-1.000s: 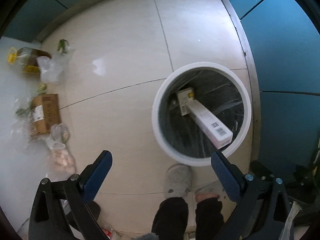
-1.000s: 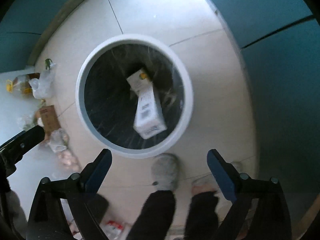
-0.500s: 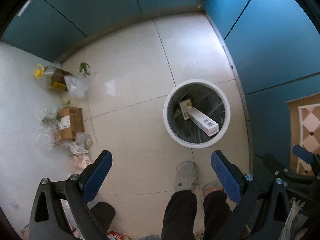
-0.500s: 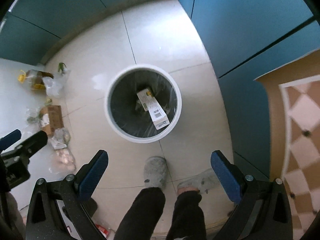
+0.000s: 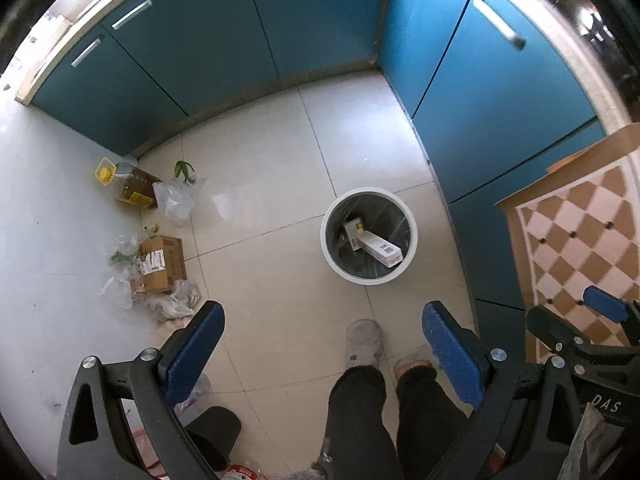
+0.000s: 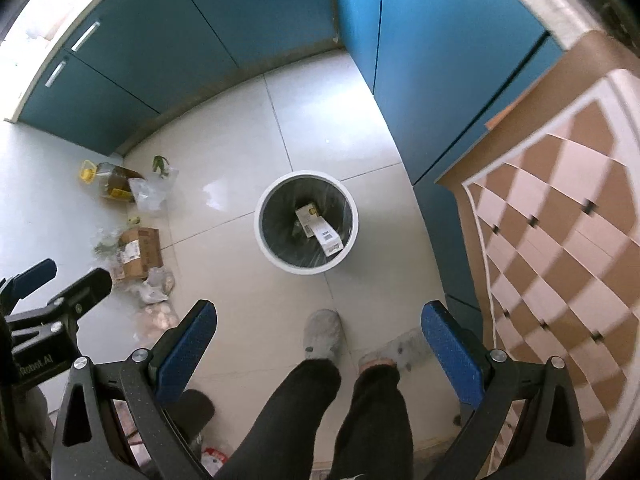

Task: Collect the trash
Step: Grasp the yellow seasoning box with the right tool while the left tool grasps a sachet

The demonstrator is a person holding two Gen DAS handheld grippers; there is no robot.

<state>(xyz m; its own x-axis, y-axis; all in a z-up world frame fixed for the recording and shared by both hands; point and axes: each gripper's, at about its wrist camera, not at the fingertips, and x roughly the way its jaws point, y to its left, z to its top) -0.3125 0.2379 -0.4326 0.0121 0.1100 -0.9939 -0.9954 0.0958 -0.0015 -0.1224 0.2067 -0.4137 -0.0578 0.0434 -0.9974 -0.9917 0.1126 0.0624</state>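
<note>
Left wrist view: the left hand-held gripper (image 5: 322, 346) has risen, released and empty; the white carton (image 5: 374, 242) lies inside the trash bin (image 5: 329, 254).

Right wrist view: the right hand-held gripper (image 6: 318, 340) is equally released; the cardboard box (image 6: 140, 252) and oil bottle (image 6: 110, 182) remain on the floor.

We see our left tool (image 5: 322, 334) and right tool (image 6: 320, 332) with blue pads on black frames; ahead, a white-rimmed bin (image 5: 412, 236) with a dark liner holds a white and yellow carton (image 5: 372, 242); teal cabinets (image 5: 224, 36) beyond; left, a brown box (image 5: 162, 264), a yellow-capped bottle (image 5: 128, 184); right, a brown-and-cream checked mat (image 6: 560, 240); pale floor (image 5: 256, 184).
</note>
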